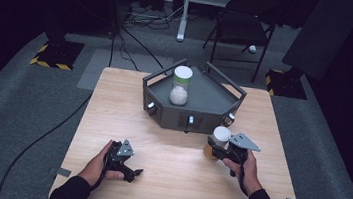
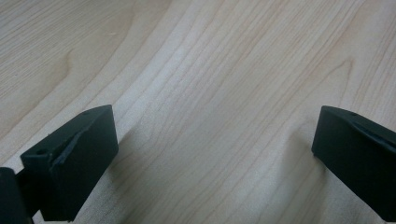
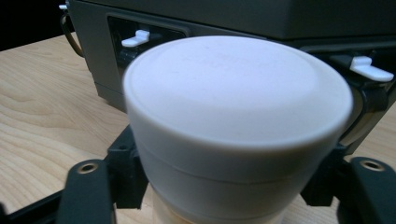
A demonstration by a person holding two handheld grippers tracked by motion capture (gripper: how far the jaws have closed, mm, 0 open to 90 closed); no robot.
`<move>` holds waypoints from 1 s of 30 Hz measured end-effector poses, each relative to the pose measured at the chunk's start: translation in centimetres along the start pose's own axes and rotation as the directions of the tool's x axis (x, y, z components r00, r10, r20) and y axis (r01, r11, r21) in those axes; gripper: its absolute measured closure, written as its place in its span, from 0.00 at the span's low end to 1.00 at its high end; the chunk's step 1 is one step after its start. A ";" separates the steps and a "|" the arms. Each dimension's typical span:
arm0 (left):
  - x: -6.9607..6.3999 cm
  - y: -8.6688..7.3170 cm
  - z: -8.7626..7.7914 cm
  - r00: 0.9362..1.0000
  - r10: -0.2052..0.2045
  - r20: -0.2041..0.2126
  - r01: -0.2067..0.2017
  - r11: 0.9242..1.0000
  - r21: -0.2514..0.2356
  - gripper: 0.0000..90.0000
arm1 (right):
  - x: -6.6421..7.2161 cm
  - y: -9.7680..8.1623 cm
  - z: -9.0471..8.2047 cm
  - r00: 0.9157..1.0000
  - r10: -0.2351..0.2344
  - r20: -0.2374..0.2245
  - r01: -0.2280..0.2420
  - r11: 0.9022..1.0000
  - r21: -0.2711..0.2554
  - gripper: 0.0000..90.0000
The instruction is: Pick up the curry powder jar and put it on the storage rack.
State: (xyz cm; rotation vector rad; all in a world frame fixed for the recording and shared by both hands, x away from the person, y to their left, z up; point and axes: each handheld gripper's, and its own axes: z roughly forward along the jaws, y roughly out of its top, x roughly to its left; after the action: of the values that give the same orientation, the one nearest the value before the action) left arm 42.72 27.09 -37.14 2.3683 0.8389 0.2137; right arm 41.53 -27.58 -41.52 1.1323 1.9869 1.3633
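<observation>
Right gripper clamped on white-lidded jar, near right of table, just before dark tray. Second jar upright in tray. Left gripper wide, empty, near left. Judged: transfer step; next calls for lift over tray's rim.

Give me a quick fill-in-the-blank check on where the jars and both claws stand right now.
1. The right claw is shut on a jar with a ____ lid.
2. The left claw is ____, with bare table between its jaws.
3. The other jar, holding something white, stands inside the dark ____.

Missing words: white; open; tray
</observation>
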 end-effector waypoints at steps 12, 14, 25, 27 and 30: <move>0.0 0.0 0.0 1.000 0.000 0.000 0.000 1.000 0.000 0.00 | 0.0 -0.1 -0.1 1.000 -0.011 0.004 0.011 1.000 -0.008 0.37; 0.0 0.0 0.0 1.000 0.000 0.000 0.000 1.000 0.000 0.00 | 0.0 -0.1 -0.1 1.000 -0.008 0.007 0.008 1.000 -0.008 0.37; 0.0 0.0 0.0 1.000 0.000 0.000 0.000 1.000 0.000 0.00 | 0.7 0.5 -0.6 0.999 -0.018 0.035 0.018 1.000 -0.009 0.37; 0.0 0.0 0.0 1.000 0.000 0.000 0.000 1.000 0.000 0.00 | 1.0 0.7 -0.7 0.998 -0.027 0.049 0.028 1.000 -0.006 0.37; 0.0 0.0 0.0 1.000 0.000 0.001 0.000 1.000 0.000 0.00 | 0.8 1.2 -1.1 0.999 -0.029 0.046 0.029 1.000 -0.003 0.37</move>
State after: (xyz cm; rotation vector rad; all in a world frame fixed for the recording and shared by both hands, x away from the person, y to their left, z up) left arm 42.73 27.09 -37.14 2.3679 0.8383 0.2131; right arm 40.68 -27.27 -39.89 1.1182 1.9603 1.3145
